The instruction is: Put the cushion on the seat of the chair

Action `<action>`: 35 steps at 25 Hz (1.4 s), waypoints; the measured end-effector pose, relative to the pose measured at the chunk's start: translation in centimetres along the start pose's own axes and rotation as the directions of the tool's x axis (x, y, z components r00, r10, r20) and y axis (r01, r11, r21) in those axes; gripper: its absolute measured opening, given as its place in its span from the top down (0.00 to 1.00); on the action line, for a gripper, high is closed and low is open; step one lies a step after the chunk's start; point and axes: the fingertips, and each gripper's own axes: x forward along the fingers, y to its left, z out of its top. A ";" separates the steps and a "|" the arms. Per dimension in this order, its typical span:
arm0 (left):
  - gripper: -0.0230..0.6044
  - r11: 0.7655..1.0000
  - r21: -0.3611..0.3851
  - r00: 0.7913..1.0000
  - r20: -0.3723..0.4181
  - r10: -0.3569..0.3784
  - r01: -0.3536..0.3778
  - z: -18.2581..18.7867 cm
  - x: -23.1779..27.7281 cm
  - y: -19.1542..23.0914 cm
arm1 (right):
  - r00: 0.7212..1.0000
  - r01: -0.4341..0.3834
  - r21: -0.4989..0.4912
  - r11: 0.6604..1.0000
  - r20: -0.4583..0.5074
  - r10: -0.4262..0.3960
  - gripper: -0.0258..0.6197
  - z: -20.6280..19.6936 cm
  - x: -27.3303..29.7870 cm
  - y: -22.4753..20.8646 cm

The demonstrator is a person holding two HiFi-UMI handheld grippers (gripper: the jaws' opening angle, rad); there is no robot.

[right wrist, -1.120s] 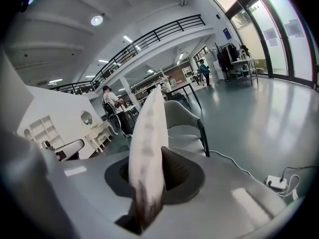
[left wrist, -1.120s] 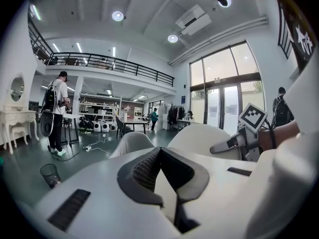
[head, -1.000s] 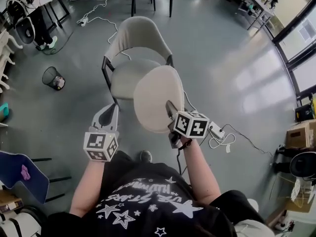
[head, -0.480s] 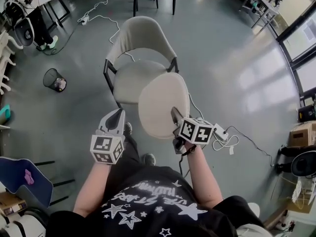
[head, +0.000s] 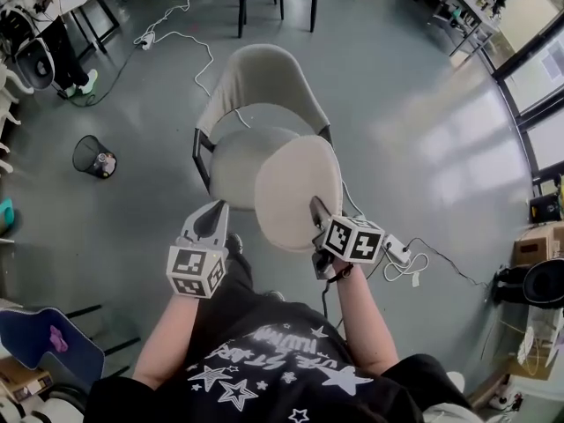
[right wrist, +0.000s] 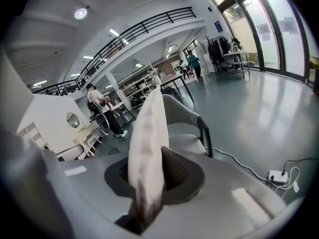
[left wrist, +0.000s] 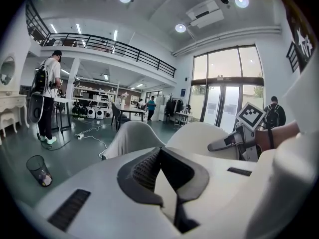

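On the floor at the far left stands a small black bin [head: 92,157]. The left hand-held gripper [head: 219,206] has its jaws together with nothing between them, just beside the chair's front left corner. The chair [head: 260,77] faces the person, its seat [head: 236,152] bare. The cushion [head: 298,188] stands on edge, covering the seat's front right part from above, its near rim clamped in the right hand-held gripper [head: 315,204]. A power strip [head: 397,252] lies right of that.
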 end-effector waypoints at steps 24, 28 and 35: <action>0.95 0.992 -0.007 0.982 -0.135 -0.129 0.129 0.5 11.0 15.0 | 0.994 0.101 0.073 0.992 -0.058 -0.097 0.87 4.7 15.5 6.0; 0.95 0.993 -0.015 0.981 -0.160 -0.114 0.113 -0.3 11.7 16.0 | 0.994 0.076 0.085 0.993 -0.079 -0.070 0.87 4.2 17.7 6.7; 0.95 0.998 -0.019 0.977 -0.204 -0.070 0.067 -1.9 13.7 17.0 | 0.998 0.013 0.118 0.993 -0.069 -0.005 0.87 4.1 21.7 6.4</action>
